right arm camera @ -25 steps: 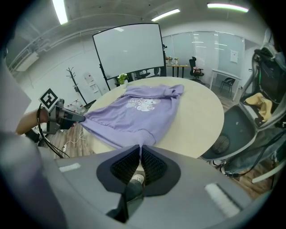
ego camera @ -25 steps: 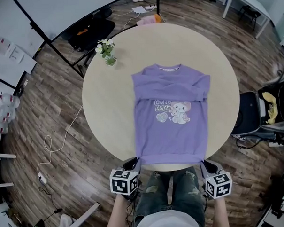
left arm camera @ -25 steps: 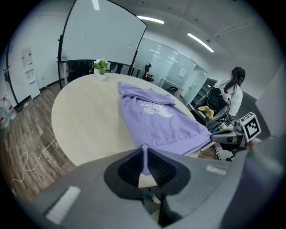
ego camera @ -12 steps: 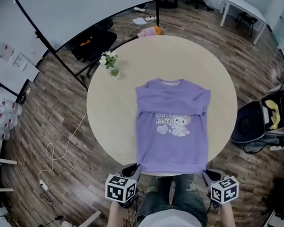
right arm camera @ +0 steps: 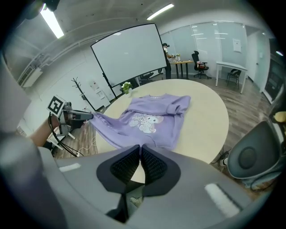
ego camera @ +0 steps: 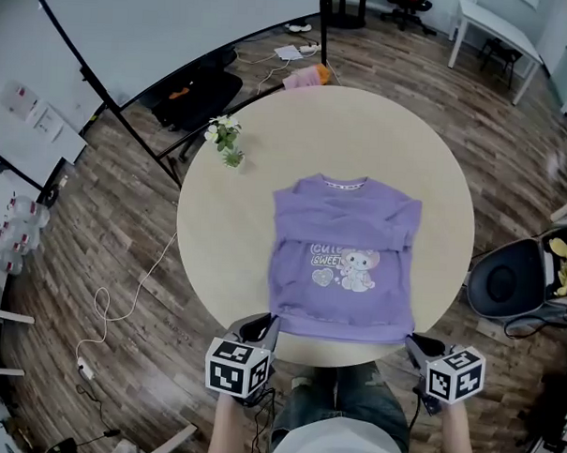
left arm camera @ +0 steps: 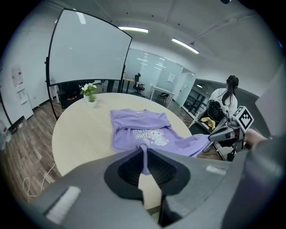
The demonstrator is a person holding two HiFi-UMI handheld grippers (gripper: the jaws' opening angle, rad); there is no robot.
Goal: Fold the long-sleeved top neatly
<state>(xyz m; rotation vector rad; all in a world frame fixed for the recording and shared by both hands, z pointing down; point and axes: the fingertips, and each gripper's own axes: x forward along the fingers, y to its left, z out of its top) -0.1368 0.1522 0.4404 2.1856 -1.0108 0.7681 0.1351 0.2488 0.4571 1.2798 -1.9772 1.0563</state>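
The lilac long-sleeved top [ego camera: 343, 270] is soft matt cloth, the round beige worktop [ego camera: 221, 256] under it smooth and matt, the brown plank floor [ego camera: 113, 260] around that worktop faintly glossy wood, and the ribbed fingers [left arm camera: 127, 168] of the left gripper [left arm camera: 142, 150] matt dark plastic.

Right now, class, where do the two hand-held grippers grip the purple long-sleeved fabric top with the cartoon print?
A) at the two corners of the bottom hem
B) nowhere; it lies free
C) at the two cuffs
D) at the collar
A: the left gripper and the right gripper are each shut on a bottom-hem corner of the purple long-sleeved top at the near edge of the round beige table.
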